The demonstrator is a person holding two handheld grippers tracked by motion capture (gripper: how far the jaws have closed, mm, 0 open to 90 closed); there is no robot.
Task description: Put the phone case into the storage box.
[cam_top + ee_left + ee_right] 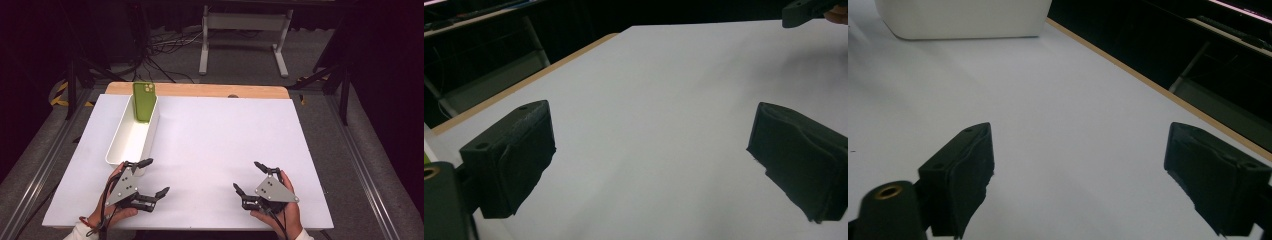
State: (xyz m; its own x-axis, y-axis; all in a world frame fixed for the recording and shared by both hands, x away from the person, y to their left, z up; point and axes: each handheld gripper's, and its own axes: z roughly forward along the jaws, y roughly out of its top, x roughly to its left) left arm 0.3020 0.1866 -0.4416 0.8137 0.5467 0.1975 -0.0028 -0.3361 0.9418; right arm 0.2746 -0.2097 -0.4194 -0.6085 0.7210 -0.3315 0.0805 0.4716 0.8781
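A green phone case [144,101] stands upright, leaning against the far end wall of a long white bin [117,150] on the left of the table. My left gripper [159,175] rests near the front left, just in front of the bin's near end, with its jaws wide apart and nothing between them. In the left gripper view the left gripper [651,150] frames bare white tabletop. My right gripper [245,175] sits at the front right, open and empty. In the right gripper view the right gripper [1078,165] points toward the bin [963,20].
A white sheet [215,145] covers the table, with a wooden strip [200,90] showing along the far edge. Beyond the table are dark floor, cables and a white stand frame [245,30]. A jaw of the right gripper [804,12] shows at the top right of the left gripper view.
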